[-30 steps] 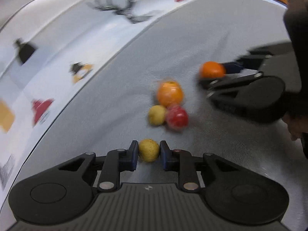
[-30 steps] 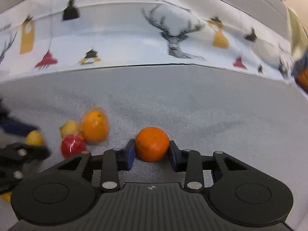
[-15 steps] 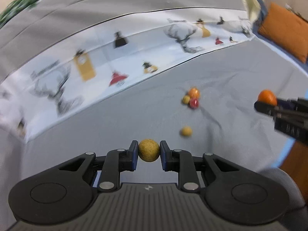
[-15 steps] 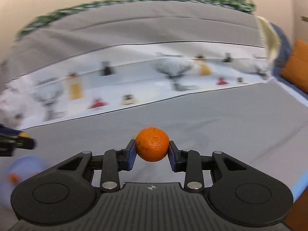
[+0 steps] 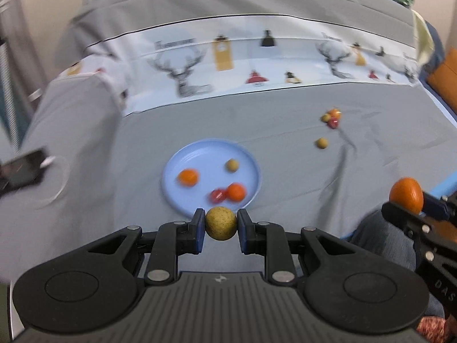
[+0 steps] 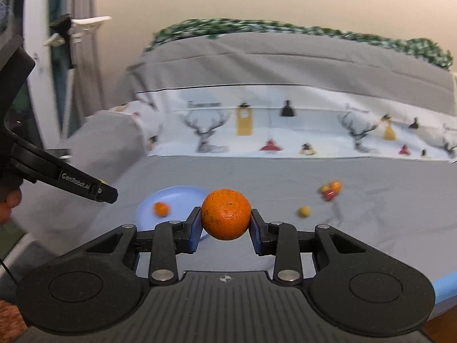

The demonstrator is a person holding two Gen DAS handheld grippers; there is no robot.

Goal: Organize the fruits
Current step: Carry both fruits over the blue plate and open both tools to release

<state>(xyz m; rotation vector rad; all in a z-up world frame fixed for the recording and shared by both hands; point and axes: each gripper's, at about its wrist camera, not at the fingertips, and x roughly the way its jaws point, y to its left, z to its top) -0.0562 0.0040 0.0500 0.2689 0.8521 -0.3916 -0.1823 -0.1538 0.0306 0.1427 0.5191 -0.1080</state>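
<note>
My left gripper (image 5: 221,226) is shut on a small yellow fruit (image 5: 221,223), held above the near rim of a light blue plate (image 5: 200,154) on the grey bed cover. The plate holds two oranges (image 5: 188,176), a yellow fruit (image 5: 232,165) and a red fruit (image 5: 217,195). My right gripper (image 6: 225,223) is shut on an orange (image 6: 225,214), held in the air right of the plate (image 6: 177,197); it also shows in the left wrist view (image 5: 405,195). A cluster of three fruits (image 5: 332,116) and a lone yellow fruit (image 5: 322,143) lie far right.
A band of printed fabric with deer (image 5: 182,74) runs across the back of the bed. A phone with a white cable (image 5: 22,168) lies at the left. An orange cushion (image 5: 445,80) sits at the far right. The bed's edge (image 6: 445,285) is at the near right.
Both grippers have lifted away from the fruit cluster and swung left with their fruits. The blue plate has come into view below the left gripper.
</note>
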